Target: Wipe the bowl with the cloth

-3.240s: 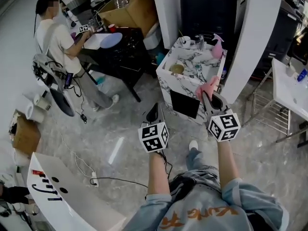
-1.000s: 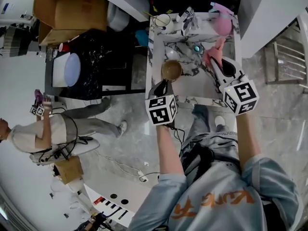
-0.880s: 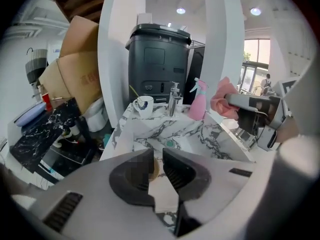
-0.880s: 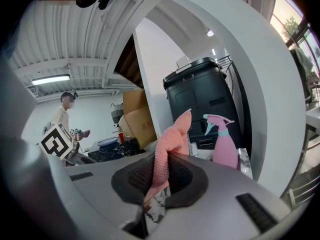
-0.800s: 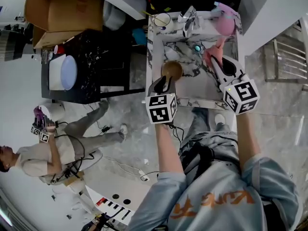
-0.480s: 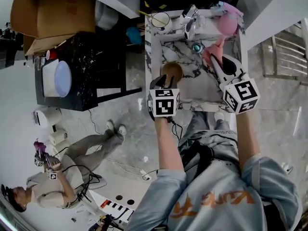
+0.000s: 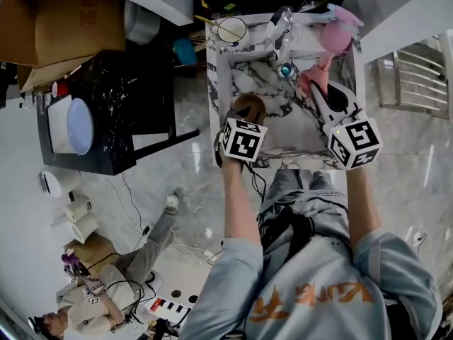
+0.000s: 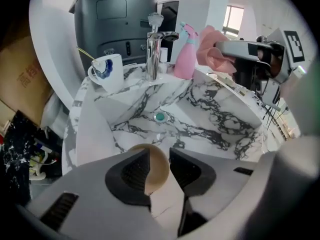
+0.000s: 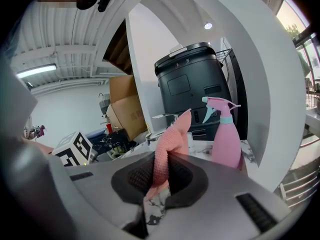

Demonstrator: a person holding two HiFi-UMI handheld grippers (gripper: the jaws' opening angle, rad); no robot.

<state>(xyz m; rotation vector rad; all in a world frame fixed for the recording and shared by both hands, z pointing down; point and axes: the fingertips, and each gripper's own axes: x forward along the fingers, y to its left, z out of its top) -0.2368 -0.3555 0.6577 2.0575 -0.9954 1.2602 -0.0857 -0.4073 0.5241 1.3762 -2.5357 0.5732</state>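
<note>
two jaws of left gripper point(image 8: 160, 154) just opening, bowl point(image 7: 251, 106) between

The bowl point(image 7: 250, 106) lies near-left in the sink point(image 7: 311, 129) beneath my left gripper point(image 8: 159, 159), my right gripper's point(image 9: 160, 179) cloth point(image 9: 170, 144) to its right, with the mug point(image 7: 232, 30), faucet point(image 7: 280, 21) and spray bottle point(image 7: 335, 35) behind.

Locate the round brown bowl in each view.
Head view: round brown bowl upper centre, in the white marble sink.
Left gripper view: bowl low centre, nearer than the green drain.
Right gripper view: not in it.
Shared landmark: pink plastic spray bottle on the sink's back rim.
</note>
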